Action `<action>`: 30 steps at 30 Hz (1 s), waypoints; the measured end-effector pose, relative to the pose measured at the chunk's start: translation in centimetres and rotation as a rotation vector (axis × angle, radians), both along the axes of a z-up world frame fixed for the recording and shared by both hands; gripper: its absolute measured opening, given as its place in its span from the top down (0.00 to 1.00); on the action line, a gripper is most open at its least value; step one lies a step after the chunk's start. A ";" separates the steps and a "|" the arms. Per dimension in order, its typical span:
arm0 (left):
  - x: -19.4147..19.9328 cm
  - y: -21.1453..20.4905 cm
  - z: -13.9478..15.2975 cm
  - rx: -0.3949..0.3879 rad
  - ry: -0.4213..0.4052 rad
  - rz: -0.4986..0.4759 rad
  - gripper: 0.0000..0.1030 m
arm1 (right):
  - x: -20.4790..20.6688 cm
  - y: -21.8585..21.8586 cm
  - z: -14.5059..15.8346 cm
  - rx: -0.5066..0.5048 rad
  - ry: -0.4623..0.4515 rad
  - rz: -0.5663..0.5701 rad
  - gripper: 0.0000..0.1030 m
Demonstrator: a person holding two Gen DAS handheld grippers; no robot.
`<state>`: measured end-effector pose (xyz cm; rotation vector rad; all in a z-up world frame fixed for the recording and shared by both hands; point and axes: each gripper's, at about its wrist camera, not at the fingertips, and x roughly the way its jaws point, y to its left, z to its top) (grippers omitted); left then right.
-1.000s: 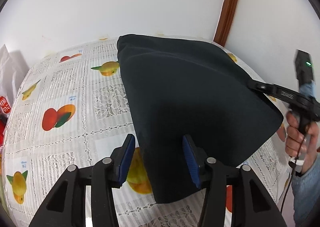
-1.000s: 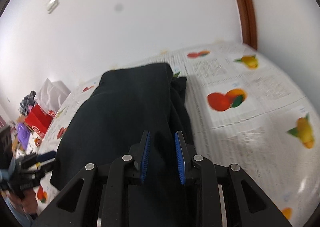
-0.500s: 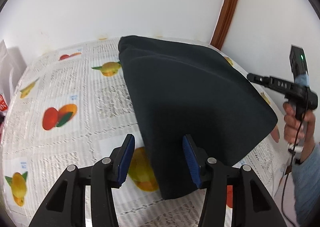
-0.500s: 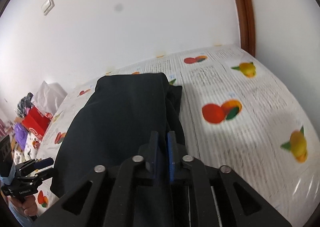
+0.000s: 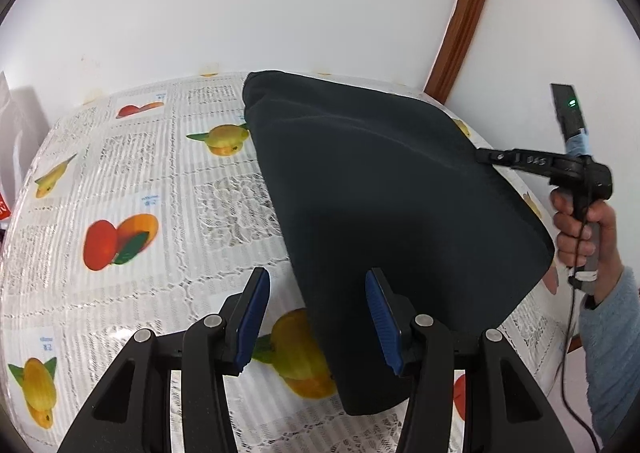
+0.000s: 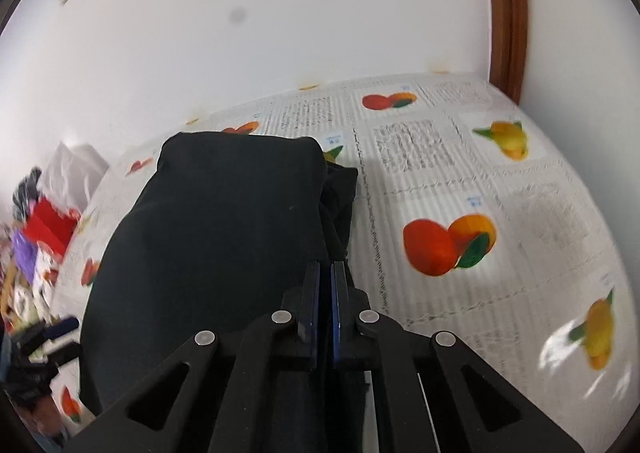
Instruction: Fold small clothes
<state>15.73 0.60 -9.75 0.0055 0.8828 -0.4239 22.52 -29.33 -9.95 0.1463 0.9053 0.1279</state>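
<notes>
A dark navy folded garment (image 5: 380, 181) lies on a table under a fruit-print lace tablecloth (image 5: 140, 173). My left gripper (image 5: 316, 313) hovers open over the garment's near corner. Its right pad is above the cloth and its left pad above bare tablecloth. In the right wrist view the same garment (image 6: 220, 233) fills the left half, with a lower layer sticking out along its right side. My right gripper (image 6: 325, 273) has its jaws shut at that right edge, pinching the fabric. From the left wrist view, the right gripper (image 5: 482, 156) meets the garment's far right edge.
A person's hand (image 5: 580, 229) in a blue sleeve holds the right gripper beyond the table's right edge. A brown door frame (image 5: 460, 25) rises behind. Red and purple clutter (image 6: 44, 229) and a white bag (image 5: 12, 141) sit off the table's left side.
The right gripper's jaws went from open around the garment's right edge to shut on it, and the gripper shifted slightly. The left gripper stayed open in place.
</notes>
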 end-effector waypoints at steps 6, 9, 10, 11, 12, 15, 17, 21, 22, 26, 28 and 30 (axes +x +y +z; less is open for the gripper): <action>1.2 0.5 0.5 0.036 -0.014 0.055 0.53 | 3.2 1.1 2.1 -0.023 -0.022 0.044 0.67; 1.8 0.8 0.3 0.037 -0.001 0.073 0.53 | 6.0 2.0 1.3 -0.030 0.008 0.049 0.61; 1.9 0.9 0.2 0.035 0.002 0.072 0.53 | 6.8 2.0 0.9 -0.016 0.019 0.040 0.61; 1.9 0.9 0.0 0.034 0.006 0.071 0.53 | 7.9 1.9 0.3 0.014 0.039 0.029 0.61; 2.0 0.9 -0.1 0.031 0.010 0.068 0.53 | 8.9 1.8 -0.2 0.041 0.063 0.014 0.61; 2.2 1.0 -0.6 0.009 0.022 0.055 0.55 | 11.4 1.4 -2.1 0.147 0.147 -0.013 0.71; 2.2 1.3 -0.7 0.008 0.026 0.053 0.55 | 11.2 0.8 -1.4 0.175 0.070 0.015 0.93; 2.4 1.7 -1.1 -0.008 0.045 0.056 0.55 | 11.0 -0.2 -1.2 0.144 0.020 -0.011 0.93; 2.5 1.7 -1.2 -0.012 0.054 0.056 0.55 | 11.2 -0.3 -1.6 0.119 0.043 -0.028 0.93; 2.4 1.6 -1.1 -0.011 0.051 0.057 0.55 | 9.8 -1.7 -0.7 0.115 0.032 -0.065 0.92; 2.2 1.7 -1.0 -0.016 0.051 0.056 0.55 | 8.0 -2.1 0.3 0.092 0.019 -0.057 0.91; 2.0 1.7 -0.8 -0.027 0.050 0.053 0.55 | 5.6 -2.6 1.0 0.088 0.022 -0.035 0.84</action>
